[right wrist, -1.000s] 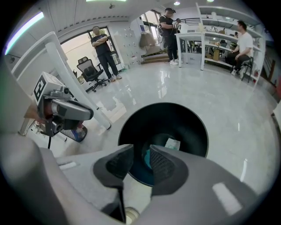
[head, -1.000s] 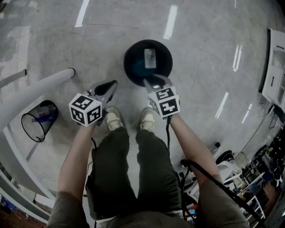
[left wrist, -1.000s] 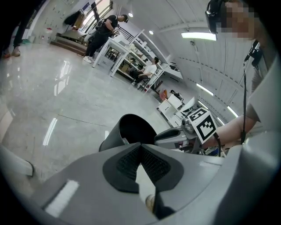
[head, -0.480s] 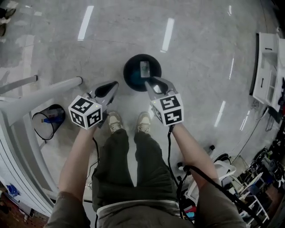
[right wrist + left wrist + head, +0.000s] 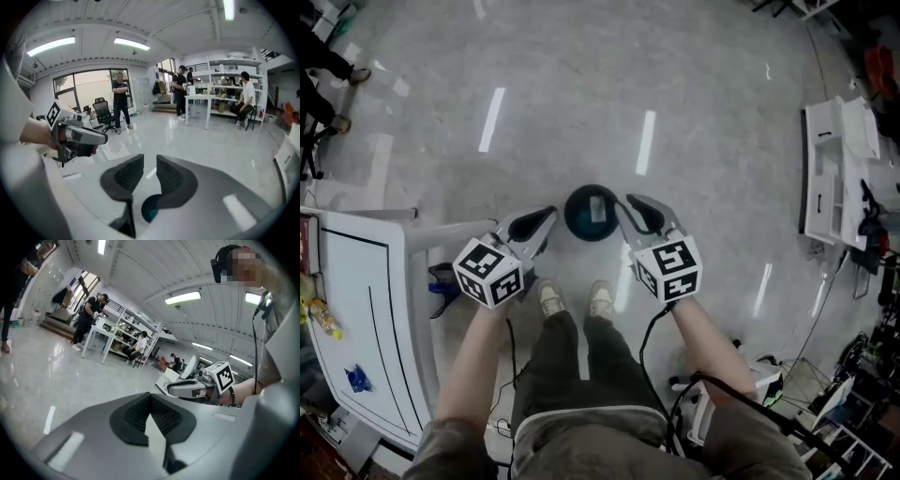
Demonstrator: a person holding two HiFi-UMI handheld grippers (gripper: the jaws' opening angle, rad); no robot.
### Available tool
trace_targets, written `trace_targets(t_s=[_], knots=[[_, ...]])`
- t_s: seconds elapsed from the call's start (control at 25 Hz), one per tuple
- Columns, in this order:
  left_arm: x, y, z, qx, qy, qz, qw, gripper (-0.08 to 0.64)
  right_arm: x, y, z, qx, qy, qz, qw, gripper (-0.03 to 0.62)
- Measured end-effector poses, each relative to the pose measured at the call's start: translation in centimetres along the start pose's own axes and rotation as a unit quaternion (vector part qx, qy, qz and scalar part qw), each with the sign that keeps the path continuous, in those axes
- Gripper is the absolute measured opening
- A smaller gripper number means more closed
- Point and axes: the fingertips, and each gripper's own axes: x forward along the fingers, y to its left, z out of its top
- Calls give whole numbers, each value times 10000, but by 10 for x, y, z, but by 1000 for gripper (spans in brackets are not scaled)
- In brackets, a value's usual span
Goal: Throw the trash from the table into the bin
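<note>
Now the left tool (image 5: 546, 215) is pinched together, empty; the right tool (image 5: 634, 202), narrowly apart and empty, has just been closing beside the bin (image 5: 591, 213).

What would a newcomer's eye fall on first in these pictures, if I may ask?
The left tongs and right tongs, both empty, are held out side by side above a shiny grey floor. Between their tips, lower down, sits a round dark bin, just ahead of the person's shoes. A white table fills the head view's left edge.
</note>
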Motion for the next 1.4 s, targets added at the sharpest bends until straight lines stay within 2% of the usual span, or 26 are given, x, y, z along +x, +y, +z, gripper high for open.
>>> trace_targets(t_s=[0.2, 0.4, 0.64, 0.84, 1.0, 1.04, 1.08, 1.12, 1.4], knots=[[-41, -49, 97, 407, -383, -32, 9984, -2, -66, 16, 106, -393, -696, -26, 9968, 89], [-86, -104, 186, 767, -1121, 27, 9907, -2, -138, 34, 187, -679, -1299, -70, 9892, 89], [-141, -165, 255, 1210, -1583, 15, 9799, -2, -218, 73, 260, -743, -2096, 49, 9750, 89], [-182, -210, 283, 1497, -1922, -6, 9699, -2, -275, 102, 295, -936, -2586, 18, 9614, 88], [-200, -243, 286, 1594, -2092, -103, 9647, -2, -310, 118, 306, -1181, -2844, -86, 9514, 86], [-203, -249, 285, 1609, -2093, -130, 9644, -2, -319, 121, 307, -1224, -2914, -153, 9486, 61], [-205, -255, 284, 1622, -2089, -149, 9643, -2, -326, 123, 307, -1251, -2975, -221, 9462, 4], [-208, -260, 283, 1634, -2085, -164, 9641, -2, -333, 125, 306, -1266, -3016, -268, 9446, 0], [-229, -282, 282, 1776, -2125, -152, 9608, -2, -358, 135, 293, -1143, -3067, -271, 9445, 0]])
